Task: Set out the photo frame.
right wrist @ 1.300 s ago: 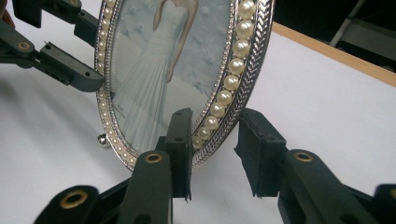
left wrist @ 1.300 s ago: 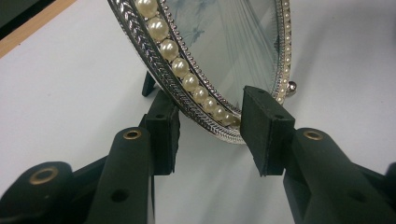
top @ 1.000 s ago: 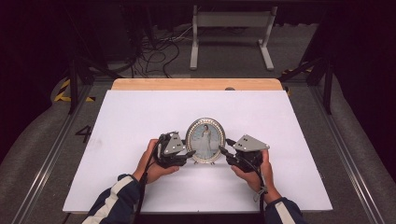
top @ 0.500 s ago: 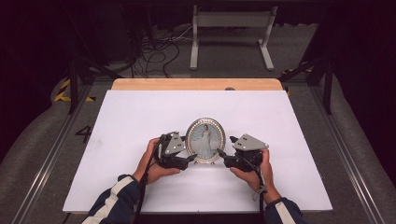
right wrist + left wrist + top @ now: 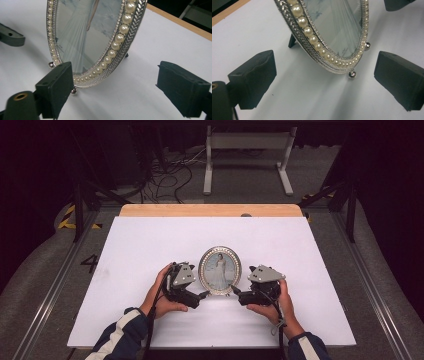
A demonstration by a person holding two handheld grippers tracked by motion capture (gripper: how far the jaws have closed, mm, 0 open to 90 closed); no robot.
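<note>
Both grippers, left point(image 5: 202, 294) and right point(image 5: 235, 291), have just been opening and now gape beside the frame point(image 5: 220, 269), which stands free mid-table point(image 5: 300, 250). Clip a ball foot pulling back and it'll topple.

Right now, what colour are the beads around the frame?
Creamy white pearls on a silver frame, clearest in the left gripper view.

One oval photo frame point(image 5: 220, 270), two claws, and perhaps two ball feet point(image 5: 352, 73) under it.
</note>
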